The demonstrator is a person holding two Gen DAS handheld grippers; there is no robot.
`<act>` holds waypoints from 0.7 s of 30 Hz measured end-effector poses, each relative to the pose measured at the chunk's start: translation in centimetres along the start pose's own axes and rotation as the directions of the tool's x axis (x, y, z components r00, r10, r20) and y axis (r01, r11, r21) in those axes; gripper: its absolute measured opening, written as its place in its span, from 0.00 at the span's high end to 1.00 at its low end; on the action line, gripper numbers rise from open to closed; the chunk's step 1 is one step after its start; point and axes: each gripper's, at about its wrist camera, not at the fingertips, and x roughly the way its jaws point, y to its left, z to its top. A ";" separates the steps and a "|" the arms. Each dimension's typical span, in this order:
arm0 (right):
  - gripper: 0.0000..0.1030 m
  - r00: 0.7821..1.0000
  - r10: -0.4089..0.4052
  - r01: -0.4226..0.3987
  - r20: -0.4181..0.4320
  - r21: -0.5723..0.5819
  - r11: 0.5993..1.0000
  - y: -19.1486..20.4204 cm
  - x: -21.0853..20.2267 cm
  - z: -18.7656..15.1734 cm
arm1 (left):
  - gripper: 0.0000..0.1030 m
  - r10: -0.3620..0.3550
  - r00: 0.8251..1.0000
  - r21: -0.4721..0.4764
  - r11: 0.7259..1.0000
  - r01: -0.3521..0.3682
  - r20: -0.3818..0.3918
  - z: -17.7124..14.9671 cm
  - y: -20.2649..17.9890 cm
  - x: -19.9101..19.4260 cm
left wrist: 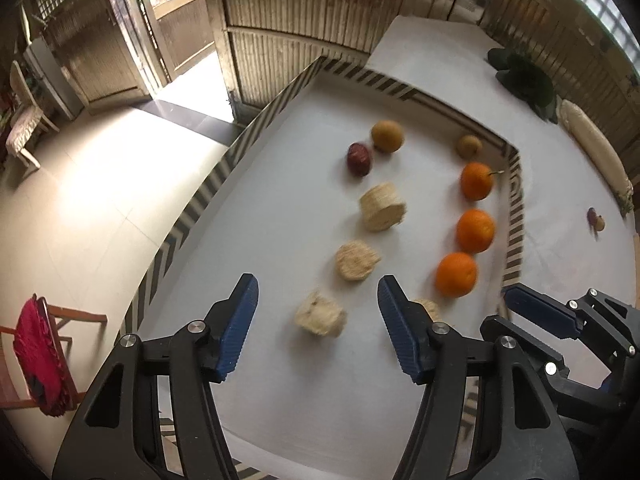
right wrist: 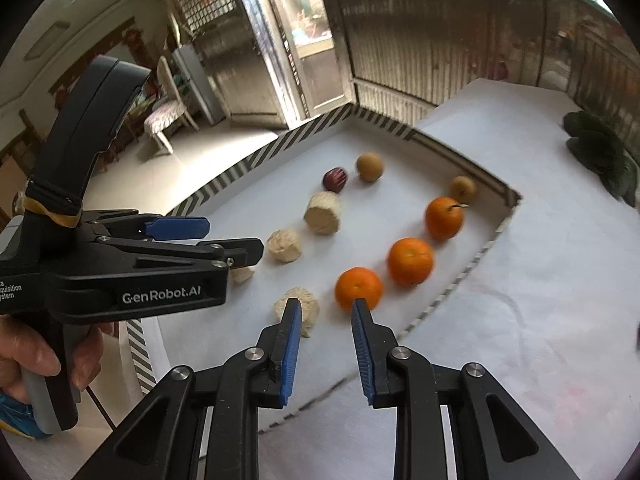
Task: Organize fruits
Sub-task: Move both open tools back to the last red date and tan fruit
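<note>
Three oranges [left wrist: 456, 274] in a slanted row inside a shallow tray with a striped rim [left wrist: 514, 216], all near its right wall, the farthest one with a short stem. To the left of them, a second row of pale fibrous chunks [left wrist: 357, 260], lying apart from each other on the white tray floor. At the far end of the tray, one dark red fruit [left wrist: 359, 159] touching or almost touching a brown round fruit [left wrist: 387, 136] – and another brown one [left wrist: 469, 146] alone in the far right corner.

Left hand-held gripper [left wrist: 317, 282] above the near part of the tray, pointing steeply down, jaws wide apart and empty; nearest pale chunk visible below, between the blue pads [left wrist: 236, 328] but not touched. Handle gripped by a hand [right wrist: 40, 360].

Right hand-held gripper [right wrist: 326, 304] beside it, closed down to a narrow gap, nothing held – tips over the nearest orange and a pale chunk.

Around the tray, a white worktop [left wrist: 440, 52] with dark green leaves [left wrist: 524, 78] at the far side.
</note>
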 end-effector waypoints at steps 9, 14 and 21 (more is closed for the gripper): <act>0.74 0.997 -0.079 0.077 0.016 0.110 0.991 -4.5 -3.1 -2.7 | 0.39 -0.057 0.998 0.103 0.993 0.055 0.016 0.9 -6.1 -0.7; 0.72 0.990 -0.141 0.138 -0.002 0.205 0.969 -8.5 -4.7 -5.5 | 0.39 -0.110 0.994 0.183 0.977 0.109 -0.006 1.1 -10.8 -0.2; 0.69 0.968 -0.250 0.242 -0.022 0.344 0.907 -15.8 -8.2 -9.4 | 0.39 -0.172 0.984 0.286 0.941 0.180 -0.050 0.9 -18.1 0.5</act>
